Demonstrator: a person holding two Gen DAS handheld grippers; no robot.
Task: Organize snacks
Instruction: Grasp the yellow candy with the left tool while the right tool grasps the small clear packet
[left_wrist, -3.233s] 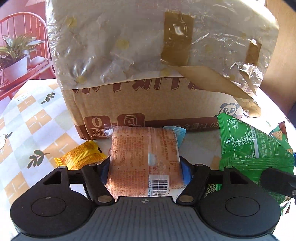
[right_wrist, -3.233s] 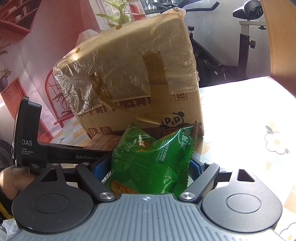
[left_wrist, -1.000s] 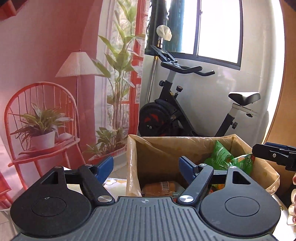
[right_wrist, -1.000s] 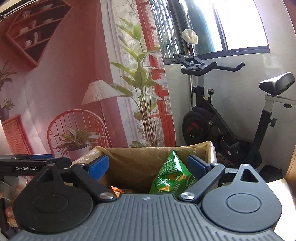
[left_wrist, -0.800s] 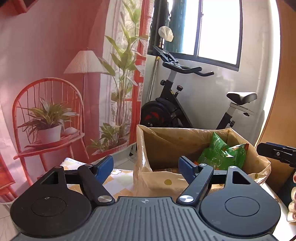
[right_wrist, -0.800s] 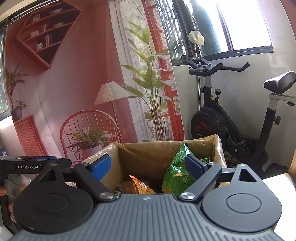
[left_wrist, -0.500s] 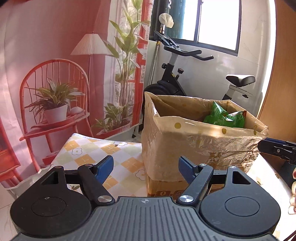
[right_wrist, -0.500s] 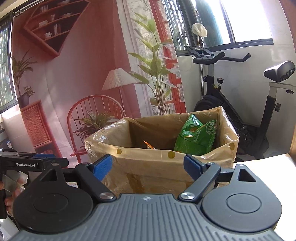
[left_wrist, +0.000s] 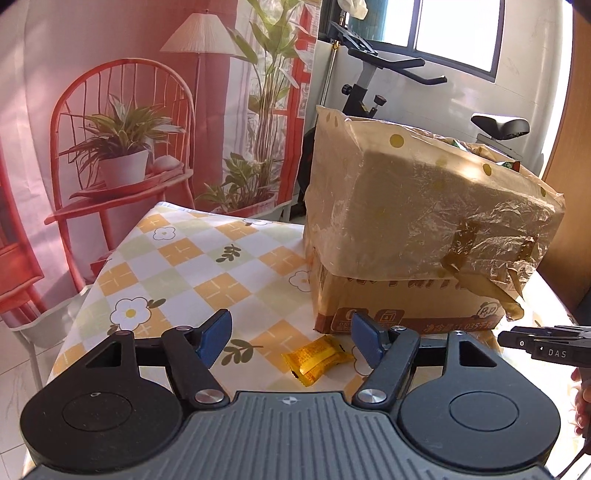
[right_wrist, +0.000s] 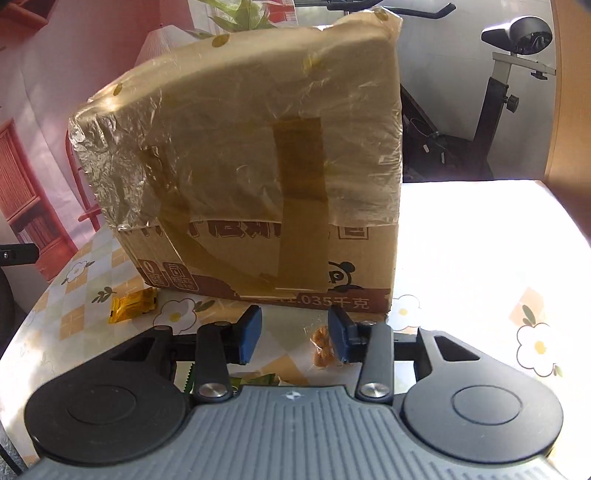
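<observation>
A cardboard box (left_wrist: 413, 236) lined with a plastic bag stands on the table; it also fills the right wrist view (right_wrist: 258, 162). A bit of green snack bag (left_wrist: 511, 165) shows above its rim. A small yellow snack packet (left_wrist: 317, 360) lies on the tablecloth in front of the box, between the fingers of my open, empty left gripper (left_wrist: 291, 338); it shows at the left in the right wrist view (right_wrist: 133, 304). My right gripper (right_wrist: 293, 334) is open and low over the table. A clear packet with brown pieces (right_wrist: 323, 349) lies by its right finger.
The table has a checked flower-print cloth (left_wrist: 192, 266). A green packet edge (right_wrist: 251, 380) shows under the right gripper. An exercise bike (right_wrist: 509, 96) stands behind the table. The table's left edge (left_wrist: 74, 302) is near the left gripper. The right gripper's body (left_wrist: 546, 347) shows at right.
Both grippers let their snacks go into the box, then came down and back from above it to table level in front of it. The right gripper's jaws have narrowed.
</observation>
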